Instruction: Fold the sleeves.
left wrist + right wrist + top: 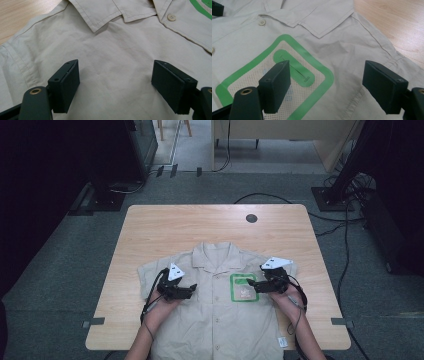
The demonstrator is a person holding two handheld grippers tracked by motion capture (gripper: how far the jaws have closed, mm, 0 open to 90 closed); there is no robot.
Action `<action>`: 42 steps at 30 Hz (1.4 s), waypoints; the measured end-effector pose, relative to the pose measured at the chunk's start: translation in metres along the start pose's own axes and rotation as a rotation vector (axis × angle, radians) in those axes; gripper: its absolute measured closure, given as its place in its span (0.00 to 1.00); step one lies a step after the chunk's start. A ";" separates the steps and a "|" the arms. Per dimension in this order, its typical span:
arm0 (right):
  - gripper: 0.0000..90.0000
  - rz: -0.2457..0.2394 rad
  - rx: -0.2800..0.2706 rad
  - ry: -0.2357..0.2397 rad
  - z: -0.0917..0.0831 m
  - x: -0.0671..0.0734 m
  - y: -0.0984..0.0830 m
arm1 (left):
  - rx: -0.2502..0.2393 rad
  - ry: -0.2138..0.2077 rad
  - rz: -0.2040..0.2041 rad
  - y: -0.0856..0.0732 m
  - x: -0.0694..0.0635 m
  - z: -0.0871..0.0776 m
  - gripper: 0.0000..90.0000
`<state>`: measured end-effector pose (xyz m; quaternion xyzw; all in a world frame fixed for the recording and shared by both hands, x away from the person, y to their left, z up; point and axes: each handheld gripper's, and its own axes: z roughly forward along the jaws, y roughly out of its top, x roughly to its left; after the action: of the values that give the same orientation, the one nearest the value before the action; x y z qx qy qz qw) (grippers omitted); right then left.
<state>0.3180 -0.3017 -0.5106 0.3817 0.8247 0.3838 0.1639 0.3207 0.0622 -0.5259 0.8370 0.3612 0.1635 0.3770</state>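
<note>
A beige short-sleeved shirt lies flat and buttoned on the wooden table, collar toward the far side. A green-edged mesh pocket sits on its chest. My left gripper hovers over the shirt's left chest panel, jaws wide apart over bare cloth. My right gripper is open over the pocket's outer edge near the right shoulder; the green border lies between its jaws. Neither holds any fabric.
A round cable hole is in the table near its far edge. A small white tag hangs at the shirt's lower right hem. Cables and dark equipment stands are on the floor around the table.
</note>
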 end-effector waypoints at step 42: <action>0.27 0.018 -0.014 -0.016 -0.010 -0.025 -0.007 | 0.000 0.002 -0.001 0.000 0.000 0.000 0.25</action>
<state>0.3250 -0.3287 -0.5102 0.3910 0.8172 0.3879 0.1696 0.3207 0.0622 -0.5259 0.8368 0.3617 0.1641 0.3768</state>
